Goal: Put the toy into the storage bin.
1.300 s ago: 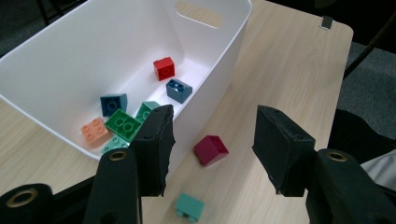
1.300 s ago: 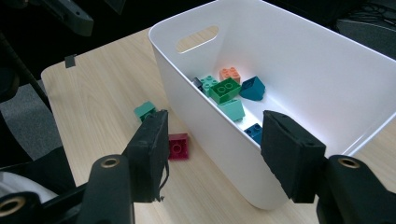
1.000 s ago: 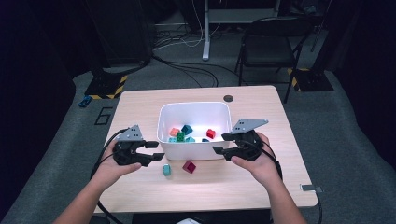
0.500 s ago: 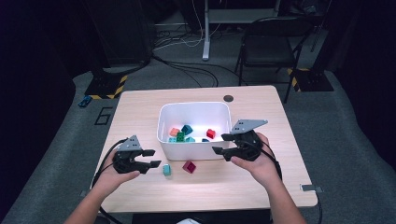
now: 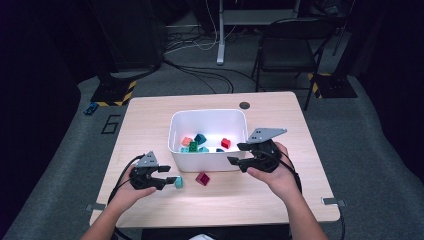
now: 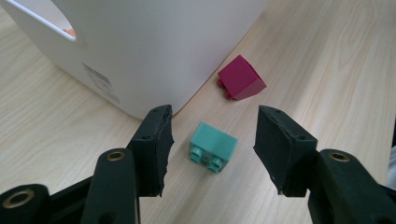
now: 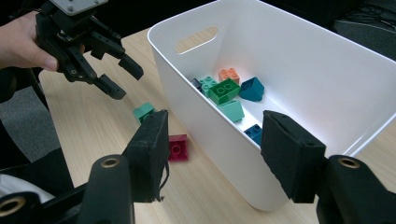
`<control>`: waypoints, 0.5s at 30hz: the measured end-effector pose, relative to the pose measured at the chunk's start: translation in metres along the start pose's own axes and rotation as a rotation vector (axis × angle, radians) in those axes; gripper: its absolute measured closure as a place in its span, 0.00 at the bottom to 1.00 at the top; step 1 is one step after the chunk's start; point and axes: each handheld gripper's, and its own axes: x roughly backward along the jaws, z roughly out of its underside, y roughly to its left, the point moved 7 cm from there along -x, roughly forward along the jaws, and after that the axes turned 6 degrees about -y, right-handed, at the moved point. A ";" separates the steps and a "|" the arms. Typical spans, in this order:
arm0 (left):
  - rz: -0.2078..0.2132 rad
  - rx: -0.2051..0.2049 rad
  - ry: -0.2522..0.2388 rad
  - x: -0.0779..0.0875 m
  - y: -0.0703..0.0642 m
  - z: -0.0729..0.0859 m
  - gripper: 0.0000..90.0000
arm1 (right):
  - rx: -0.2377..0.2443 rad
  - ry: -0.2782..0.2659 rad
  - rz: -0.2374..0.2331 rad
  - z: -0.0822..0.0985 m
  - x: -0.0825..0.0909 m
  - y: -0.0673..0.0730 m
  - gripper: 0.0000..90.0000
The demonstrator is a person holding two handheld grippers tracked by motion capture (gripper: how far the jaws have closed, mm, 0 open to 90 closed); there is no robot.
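Most of the bricks already lie inside the white bin (image 5: pixel 208 118); two are left on the table just in front of its near wall. My left gripper (image 6: pixel 212 140) has just been spreading its jaws and straddles the teal brick (image 6: pixel 213 147) without pressing it. The magenta brick (image 6: pixel 241 78) waits nearer the bin. My right gripper (image 7: pixel 212 149) hangs spread and empty at the bin's right corner. Only the bin wall crowds my left jaw.
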 end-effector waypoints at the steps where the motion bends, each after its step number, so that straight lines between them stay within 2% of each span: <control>1: 0.004 0.001 0.006 -0.002 0.000 0.002 0.50 | 0.003 0.001 0.000 0.000 0.000 0.000 0.46; 4: 0.001 -0.003 0.009 -0.006 0.001 0.004 0.50 | 0.005 0.005 -0.001 0.000 -0.001 0.000 0.46; 6: 0.015 -0.010 0.021 -0.010 0.001 0.006 0.49 | 0.005 0.004 -0.001 0.000 -0.002 0.001 0.46; 11: 0.019 -0.005 0.028 -0.018 0.001 0.006 0.49 | 0.005 -0.002 0.001 0.000 -0.001 0.000 0.46; 15: 0.018 -0.022 0.038 -0.024 0.001 0.007 0.49 | -0.001 -0.004 0.002 0.000 0.000 0.000 0.46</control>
